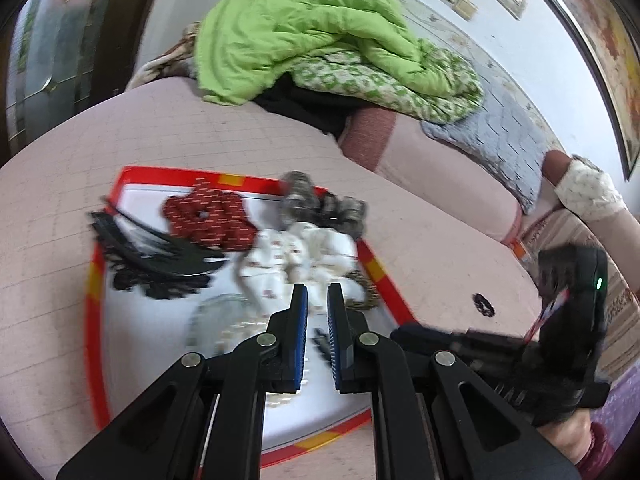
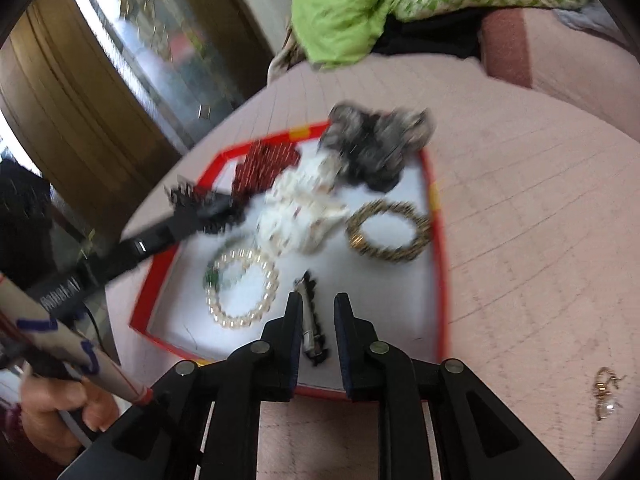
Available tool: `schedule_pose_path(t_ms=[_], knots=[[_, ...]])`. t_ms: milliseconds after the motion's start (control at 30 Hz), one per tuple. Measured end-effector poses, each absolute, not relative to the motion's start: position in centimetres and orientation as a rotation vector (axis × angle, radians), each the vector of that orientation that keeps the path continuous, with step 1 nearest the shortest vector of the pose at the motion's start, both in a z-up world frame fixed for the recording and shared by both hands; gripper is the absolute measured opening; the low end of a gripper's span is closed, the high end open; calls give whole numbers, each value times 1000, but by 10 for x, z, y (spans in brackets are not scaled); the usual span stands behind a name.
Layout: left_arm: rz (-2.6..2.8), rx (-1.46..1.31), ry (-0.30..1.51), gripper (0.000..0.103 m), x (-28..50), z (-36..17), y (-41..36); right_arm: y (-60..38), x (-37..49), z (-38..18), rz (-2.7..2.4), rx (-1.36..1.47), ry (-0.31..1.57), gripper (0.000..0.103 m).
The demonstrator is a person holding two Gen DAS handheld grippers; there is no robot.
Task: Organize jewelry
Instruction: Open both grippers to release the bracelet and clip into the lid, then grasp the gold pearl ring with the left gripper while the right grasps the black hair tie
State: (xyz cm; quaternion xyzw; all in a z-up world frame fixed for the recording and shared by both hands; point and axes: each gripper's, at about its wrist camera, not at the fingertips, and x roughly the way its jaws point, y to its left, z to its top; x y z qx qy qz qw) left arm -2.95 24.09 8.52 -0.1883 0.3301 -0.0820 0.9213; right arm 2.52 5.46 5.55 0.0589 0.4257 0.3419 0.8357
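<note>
A pink quilted bed (image 1: 280, 128) carries a red-rimmed white tray (image 1: 96, 280), a green quilt (image 1: 304, 28) heaped at twelve o'clock. In the left wrist view, the left gripper (image 1: 317, 300) hangs nearly closed and empty over a white scrunchie (image 1: 304, 256). In the right wrist view, the right gripper (image 2: 318, 308) stands slightly parted, empty, over a black hair clip (image 2: 312, 328); a pearl bracelet (image 2: 240, 284) lies at ten o'clock, a gold bracelet (image 2: 388, 232) at one.
</note>
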Motion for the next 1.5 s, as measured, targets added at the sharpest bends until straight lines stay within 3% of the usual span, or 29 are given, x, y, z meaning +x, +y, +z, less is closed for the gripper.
schedule_pose_path(t_ms=[433, 533, 700, 800, 1067, 1167, 1300, 1500], knots=[[-408, -208, 704, 11, -9, 89, 111, -139, 64, 59, 290, 297, 858, 17], [-487, -172, 724, 24, -6, 84, 73, -174, 72, 42, 207, 229, 916, 19], [-580, -110, 789, 26, 0, 67, 16, -201, 74, 29, 202, 248, 943, 19], [-616, -66, 836, 34, 5, 54, -12, -204, 75, 32, 196, 243, 923, 20], [-624, 68, 890, 34, 12, 23, -65, -223, 76, 33, 186, 348, 911, 21], [-541, 96, 932, 27, 22, 6, -72, -225, 74, 34, 182, 345, 910, 21], [-496, 74, 936, 3, 31, 6, -64, -224, 77, 32, 189, 332, 913, 22], [-480, 19, 931, 0, 36, 10, -43, -206, 87, 25, 224, 267, 924, 21]])
